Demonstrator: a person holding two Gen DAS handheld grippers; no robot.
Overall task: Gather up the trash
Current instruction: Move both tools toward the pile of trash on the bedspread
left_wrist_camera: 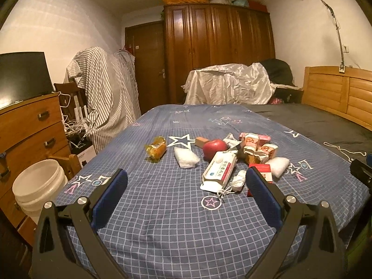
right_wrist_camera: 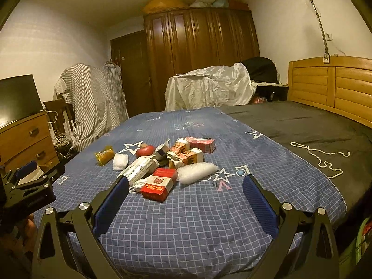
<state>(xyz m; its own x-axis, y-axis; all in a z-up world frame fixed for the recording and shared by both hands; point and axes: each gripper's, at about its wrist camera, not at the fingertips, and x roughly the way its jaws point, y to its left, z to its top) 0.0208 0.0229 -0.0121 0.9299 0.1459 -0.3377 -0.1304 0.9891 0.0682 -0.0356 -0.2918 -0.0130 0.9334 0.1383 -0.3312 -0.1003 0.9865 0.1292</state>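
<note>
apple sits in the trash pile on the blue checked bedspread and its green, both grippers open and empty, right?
Not quite: the apple is red, not green, as the left wrist view shows. The rest holds: it sits in the trash pile on the blue checked bedspread, and the left gripper and right gripper are both open and empty.

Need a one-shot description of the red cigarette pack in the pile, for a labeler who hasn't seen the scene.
On the blue grid-patterned bedspread, find the trash pile in the middle. The red cigarette pack sits at its near edge, beside the white bubble-wrap wad. It is the only flat red box with a white band and printed lettering on its near end.
</note>
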